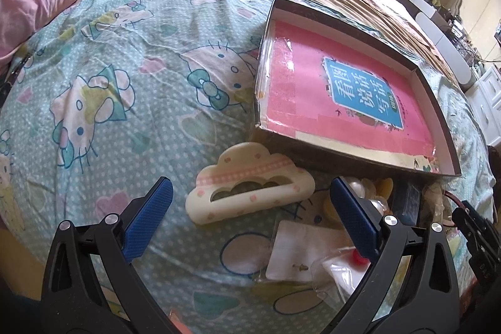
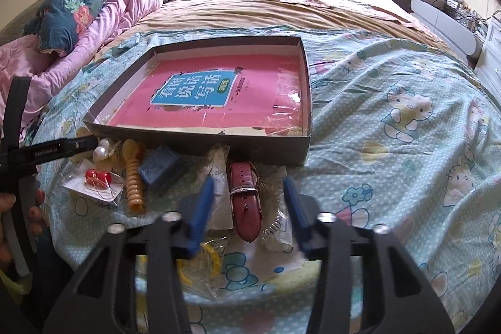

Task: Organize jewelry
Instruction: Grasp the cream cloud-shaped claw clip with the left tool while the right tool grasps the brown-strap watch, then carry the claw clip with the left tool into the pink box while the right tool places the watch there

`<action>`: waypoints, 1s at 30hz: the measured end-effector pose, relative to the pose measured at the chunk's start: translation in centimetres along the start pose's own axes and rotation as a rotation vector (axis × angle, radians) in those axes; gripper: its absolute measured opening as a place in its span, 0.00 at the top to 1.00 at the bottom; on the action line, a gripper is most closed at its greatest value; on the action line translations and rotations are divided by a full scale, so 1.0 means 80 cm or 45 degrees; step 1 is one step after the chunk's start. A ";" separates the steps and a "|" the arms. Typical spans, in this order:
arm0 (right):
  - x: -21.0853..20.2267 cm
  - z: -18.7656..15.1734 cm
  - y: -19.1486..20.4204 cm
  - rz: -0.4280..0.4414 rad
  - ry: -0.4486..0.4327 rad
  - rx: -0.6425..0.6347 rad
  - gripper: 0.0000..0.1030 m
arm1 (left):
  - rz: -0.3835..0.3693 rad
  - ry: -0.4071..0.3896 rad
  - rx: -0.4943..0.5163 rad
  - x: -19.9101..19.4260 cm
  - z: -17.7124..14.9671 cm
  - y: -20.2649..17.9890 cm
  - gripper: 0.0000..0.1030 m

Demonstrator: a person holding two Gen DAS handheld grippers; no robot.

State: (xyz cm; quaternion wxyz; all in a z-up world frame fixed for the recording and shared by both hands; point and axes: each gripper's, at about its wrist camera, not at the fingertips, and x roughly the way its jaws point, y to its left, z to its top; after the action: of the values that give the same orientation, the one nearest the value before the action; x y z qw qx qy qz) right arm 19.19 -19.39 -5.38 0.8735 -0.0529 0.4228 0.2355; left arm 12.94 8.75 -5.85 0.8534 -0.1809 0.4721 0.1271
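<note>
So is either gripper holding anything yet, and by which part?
Nothing is held. The left gripper is open above the cloud hair clip; the right gripper is open around the red watch strap, with its fingers clear of it.

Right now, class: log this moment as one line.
left hand-held gripper open | right hand-held gripper open, straddling dark-red leather watch strap | shallow cardboard box holds no jewelry

A: Strap (image 2: 246, 202)?
B: Glossy maroon leather-look, shiny metal buckle. Clip (image 1: 250, 187) smooth cream plastic.
A: Box (image 2: 263, 147)?
B: Matt dark cardboard, glossy pink paper inside. Sheet (image 1: 125, 83) soft printed cloth.
</note>
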 end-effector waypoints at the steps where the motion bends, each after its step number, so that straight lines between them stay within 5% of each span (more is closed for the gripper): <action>1: 0.002 0.000 0.000 0.005 0.005 -0.005 0.74 | 0.002 -0.004 0.001 0.001 0.000 0.000 0.13; 3: 0.006 -0.002 0.000 0.014 0.016 -0.012 0.83 | 0.004 0.002 0.003 0.005 0.000 0.000 0.19; 7: 0.006 -0.003 0.000 0.029 0.004 -0.014 0.83 | -0.001 -0.022 0.036 0.006 0.000 -0.003 0.36; 30: -0.057 0.043 -0.015 0.135 -0.194 0.019 0.84 | -0.079 -0.172 0.047 -0.056 0.029 -0.004 0.37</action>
State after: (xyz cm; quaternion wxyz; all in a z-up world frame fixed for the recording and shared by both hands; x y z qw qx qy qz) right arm 19.78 -21.12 0.19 0.8898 -0.0056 0.3590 0.2816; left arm 12.48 9.23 -0.82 0.8900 -0.1706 0.4099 0.1039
